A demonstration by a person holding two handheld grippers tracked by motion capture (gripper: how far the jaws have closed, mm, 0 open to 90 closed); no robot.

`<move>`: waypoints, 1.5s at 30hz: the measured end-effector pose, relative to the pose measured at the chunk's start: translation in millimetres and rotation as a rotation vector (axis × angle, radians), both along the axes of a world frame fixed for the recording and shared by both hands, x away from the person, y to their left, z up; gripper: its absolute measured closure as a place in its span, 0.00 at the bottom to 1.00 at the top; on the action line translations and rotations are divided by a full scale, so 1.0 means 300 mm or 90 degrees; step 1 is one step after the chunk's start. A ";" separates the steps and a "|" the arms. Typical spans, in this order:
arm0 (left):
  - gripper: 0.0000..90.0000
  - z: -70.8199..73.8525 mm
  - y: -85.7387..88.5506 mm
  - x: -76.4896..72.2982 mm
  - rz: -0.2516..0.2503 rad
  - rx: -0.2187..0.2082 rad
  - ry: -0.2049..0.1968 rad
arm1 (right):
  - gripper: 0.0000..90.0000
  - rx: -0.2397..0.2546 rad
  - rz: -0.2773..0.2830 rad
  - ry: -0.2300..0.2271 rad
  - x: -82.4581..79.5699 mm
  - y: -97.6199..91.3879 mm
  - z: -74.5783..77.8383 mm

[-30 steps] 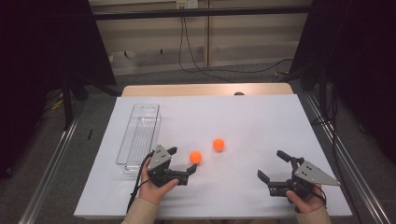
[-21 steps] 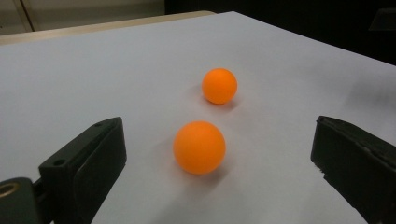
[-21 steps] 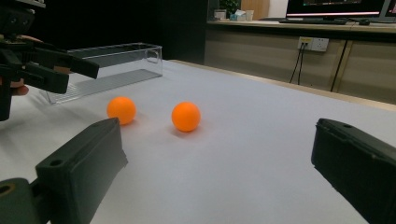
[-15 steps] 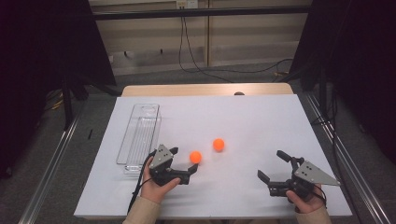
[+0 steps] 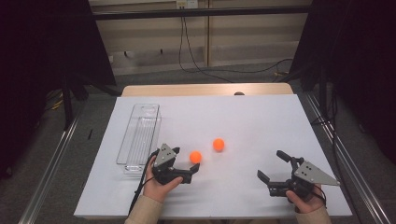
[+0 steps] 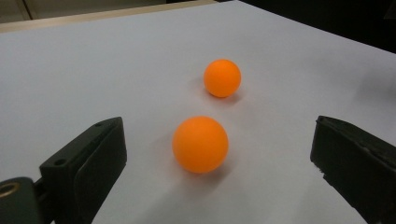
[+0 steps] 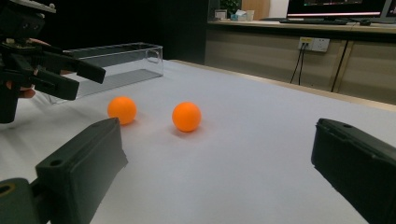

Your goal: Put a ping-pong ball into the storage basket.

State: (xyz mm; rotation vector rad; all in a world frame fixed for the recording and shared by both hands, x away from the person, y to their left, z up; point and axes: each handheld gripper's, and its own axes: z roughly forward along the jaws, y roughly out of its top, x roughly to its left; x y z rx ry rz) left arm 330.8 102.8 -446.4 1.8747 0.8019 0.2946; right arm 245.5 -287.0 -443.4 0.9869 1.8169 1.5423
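Observation:
Two orange balls lie on the white table (image 5: pixel 243 121). The nearer ball (image 5: pixel 195 157) (image 6: pixel 200 144) rests just off the tips of my left gripper (image 5: pixel 186 158), in line with the wide gap between its jaws and touching neither. The farther ball (image 5: pixel 218 144) (image 6: pixel 222 78) sits a little beyond it. My left gripper is open and held low over the table. My right gripper (image 5: pixel 272 165) is open too, at the front right with nothing between its jaws; its view looks across at both balls (image 7: pixel 122 110) (image 7: pixel 187 116) and the left gripper (image 7: pixel 70 70).
A clear plastic box (image 5: pixel 140 135) (image 7: pixel 116 60) stands lengthwise on the table's left side, just behind my left hand. Metal rails run along both sides of the table, and cables hang at the back wall.

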 end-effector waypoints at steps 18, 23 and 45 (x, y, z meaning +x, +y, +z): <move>0.04 -0.008 -0.021 0.015 0.001 0.012 0.004 | 0.02 0.001 0.001 0.000 0.000 0.001 0.000; 0.05 -0.010 -0.024 0.020 0.007 0.016 0.007 | 0.02 0.000 0.002 0.000 0.001 0.001 0.000; 0.08 -0.018 -0.042 0.037 0.018 0.034 0.025 | 0.02 0.001 0.003 -0.001 0.001 0.002 0.000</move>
